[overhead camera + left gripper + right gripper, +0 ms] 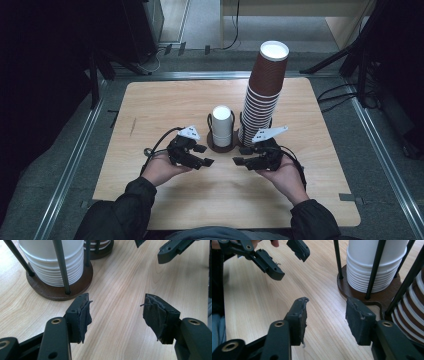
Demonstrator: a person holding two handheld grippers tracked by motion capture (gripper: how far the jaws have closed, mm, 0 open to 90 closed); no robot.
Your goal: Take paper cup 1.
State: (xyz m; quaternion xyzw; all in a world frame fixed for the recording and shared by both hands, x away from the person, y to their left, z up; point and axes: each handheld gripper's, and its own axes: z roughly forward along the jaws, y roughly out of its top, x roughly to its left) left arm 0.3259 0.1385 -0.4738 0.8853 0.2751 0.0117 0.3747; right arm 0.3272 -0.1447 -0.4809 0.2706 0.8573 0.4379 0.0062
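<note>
- Jaws of both the left gripper point(204, 155) and right gripper point(242, 155) gape empty above the pale wooden surface point(165, 107).
- Approach stage, apparently: next, one must close around the short white paper-cup stack point(222, 125) beside the tall brown ribbed cup stack point(263, 95).

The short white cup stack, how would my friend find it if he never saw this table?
Start at the light wooden table and look near its middle for the dark brown round holder with thin black rods. The short stack of white paper cups stands inside those rods. Beside it rises a tall, leaning stack of brown ribbed cups; this one is white, smooth and much lower.
</note>
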